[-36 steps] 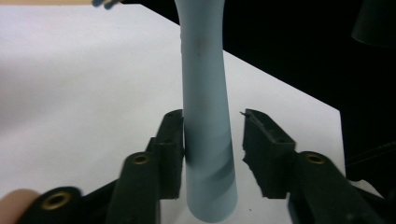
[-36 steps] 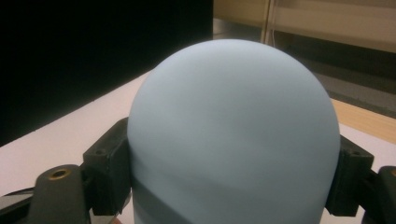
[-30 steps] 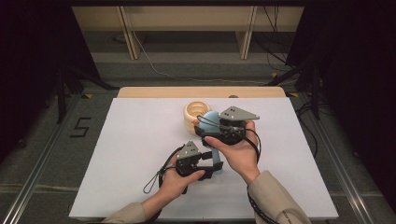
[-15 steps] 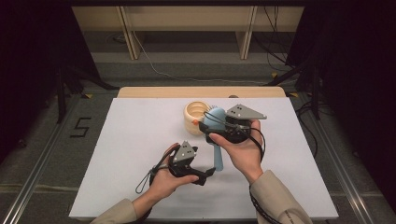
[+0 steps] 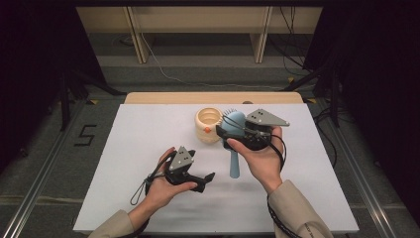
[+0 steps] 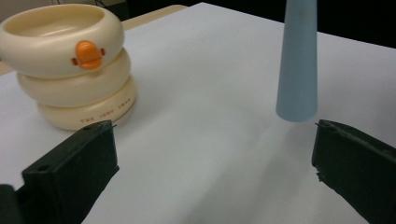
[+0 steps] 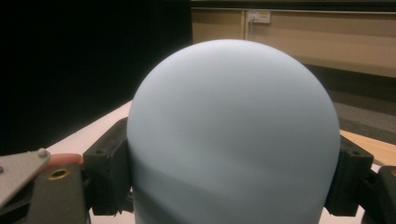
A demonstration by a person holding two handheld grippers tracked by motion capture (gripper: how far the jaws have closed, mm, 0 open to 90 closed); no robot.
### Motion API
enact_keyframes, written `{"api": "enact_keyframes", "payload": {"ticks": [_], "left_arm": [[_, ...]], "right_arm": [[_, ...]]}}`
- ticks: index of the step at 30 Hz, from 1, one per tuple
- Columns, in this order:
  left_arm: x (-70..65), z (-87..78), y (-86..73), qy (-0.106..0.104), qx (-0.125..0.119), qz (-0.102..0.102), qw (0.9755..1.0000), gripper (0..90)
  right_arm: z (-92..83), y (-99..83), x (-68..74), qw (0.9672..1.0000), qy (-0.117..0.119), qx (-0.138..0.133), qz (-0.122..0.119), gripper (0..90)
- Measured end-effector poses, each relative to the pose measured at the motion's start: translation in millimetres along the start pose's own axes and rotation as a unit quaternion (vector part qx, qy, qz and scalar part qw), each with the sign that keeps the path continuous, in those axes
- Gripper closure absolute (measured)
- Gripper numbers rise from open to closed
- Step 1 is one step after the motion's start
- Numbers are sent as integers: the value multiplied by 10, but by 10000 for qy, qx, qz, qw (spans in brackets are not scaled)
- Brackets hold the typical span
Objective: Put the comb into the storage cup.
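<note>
The right gripper (image 5: 233, 133) is clamped on the blue brush (image 5: 234, 148) near the middle of the frame. The brush hangs long-way down, handle toward the table. The left gripper (image 5: 205, 179) sits lower left, jaws apart. The cup (image 5: 208, 125) is just beside the brush.

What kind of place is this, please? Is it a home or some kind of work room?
Probably a lab or studio set up for recording, not a home. A white-covered table stands alone on a grey floor with dark curtains at both sides, a number 5 is marked on the floor, and loose cables run behind.
</note>
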State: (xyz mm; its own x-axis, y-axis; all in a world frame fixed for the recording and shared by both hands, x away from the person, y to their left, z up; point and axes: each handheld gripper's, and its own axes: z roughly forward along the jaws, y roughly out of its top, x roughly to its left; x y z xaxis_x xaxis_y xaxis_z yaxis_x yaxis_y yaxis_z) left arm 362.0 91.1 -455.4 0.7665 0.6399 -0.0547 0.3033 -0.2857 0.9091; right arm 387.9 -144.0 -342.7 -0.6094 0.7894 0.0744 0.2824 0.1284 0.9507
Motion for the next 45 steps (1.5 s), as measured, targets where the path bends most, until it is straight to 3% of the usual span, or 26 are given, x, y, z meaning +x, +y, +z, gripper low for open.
{"api": "enact_keyframes", "payload": {"ticks": [13,27,45], "left_arm": [[235,-232,-40,372,-224,-84,9990,30],[468,-449,-150,754,-232,-234,9966,32],[619,-584,-264,989,-169,-432,9940,0]], "right_arm": [[-11,5,-21,10000,-24,-15,22,211],[-9,1,-35,10000,-69,-5,40,211],[-45,10,-107,9998,-185,-73,96,211]]}}
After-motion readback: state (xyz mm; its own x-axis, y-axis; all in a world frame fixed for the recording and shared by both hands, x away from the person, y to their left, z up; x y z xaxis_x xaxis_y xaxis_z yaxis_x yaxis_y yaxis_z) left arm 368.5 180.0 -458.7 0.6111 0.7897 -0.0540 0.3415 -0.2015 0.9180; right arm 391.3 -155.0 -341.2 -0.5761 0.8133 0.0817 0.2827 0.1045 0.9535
